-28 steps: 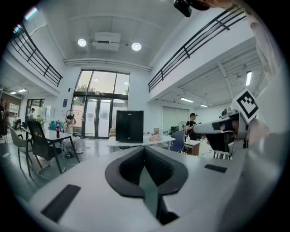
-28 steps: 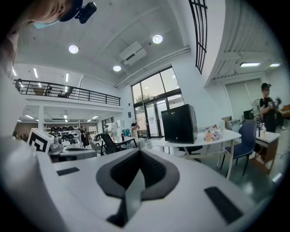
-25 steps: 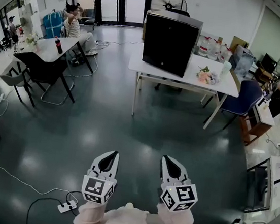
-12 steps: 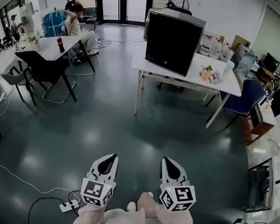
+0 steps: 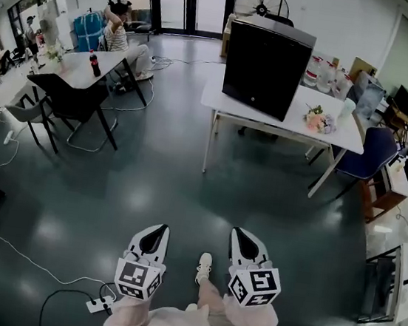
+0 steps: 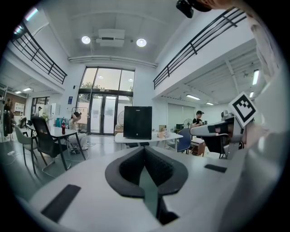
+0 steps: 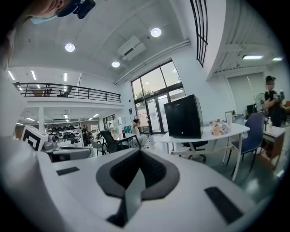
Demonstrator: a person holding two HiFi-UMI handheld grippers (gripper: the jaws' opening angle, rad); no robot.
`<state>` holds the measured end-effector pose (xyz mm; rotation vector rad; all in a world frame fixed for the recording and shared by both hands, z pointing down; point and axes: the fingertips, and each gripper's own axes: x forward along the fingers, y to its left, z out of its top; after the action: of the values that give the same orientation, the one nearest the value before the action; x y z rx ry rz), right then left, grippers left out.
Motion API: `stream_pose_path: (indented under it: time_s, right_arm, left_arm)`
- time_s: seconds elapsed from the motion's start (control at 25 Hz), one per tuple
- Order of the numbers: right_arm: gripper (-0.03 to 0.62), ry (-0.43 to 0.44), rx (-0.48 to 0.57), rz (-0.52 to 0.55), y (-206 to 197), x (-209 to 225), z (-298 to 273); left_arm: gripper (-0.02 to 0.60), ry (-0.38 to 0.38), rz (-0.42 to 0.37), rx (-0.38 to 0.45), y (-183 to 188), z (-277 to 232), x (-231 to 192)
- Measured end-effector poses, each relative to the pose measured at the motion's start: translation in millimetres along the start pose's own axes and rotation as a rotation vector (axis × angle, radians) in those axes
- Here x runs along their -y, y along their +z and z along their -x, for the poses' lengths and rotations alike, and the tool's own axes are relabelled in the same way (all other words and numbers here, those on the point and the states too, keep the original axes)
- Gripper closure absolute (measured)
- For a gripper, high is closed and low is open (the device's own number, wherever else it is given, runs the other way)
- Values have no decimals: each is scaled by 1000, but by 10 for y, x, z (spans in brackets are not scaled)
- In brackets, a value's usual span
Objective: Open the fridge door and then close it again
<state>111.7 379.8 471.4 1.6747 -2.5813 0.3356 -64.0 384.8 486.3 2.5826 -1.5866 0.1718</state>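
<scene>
Newbie: Fridge location, anyone? And what are the fingers doing?

Regular: lol easy. Black mini fridge (image 5: 267, 68) sits with its door shut on the white counter (image 5: 340, 135). It's well ahead of both sets of fingers, across the dark floor (image 5: 186, 186) and a bit off to their right. Left gripper (image 5: 156, 231) has its fingers pressed together with nothing between them. Right gripper (image 5: 245, 237) is the same deal, fingers together and holding nothing.

Newbie: Anything beside it?

Regular: Small bunch of flowers (image 5: 318, 120) on the counter just right of the fridge, and a blue chair (image 5: 365, 154) past that end.
</scene>
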Motion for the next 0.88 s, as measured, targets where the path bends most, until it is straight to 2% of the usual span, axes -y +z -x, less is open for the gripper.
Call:
stream_pose_path:
  time_s: [0.88]
  right_arm:
    - [583,36,5,40,779,1062,-2520]
  left_arm:
    - [572,10,1,31,664,-2308,-1144]
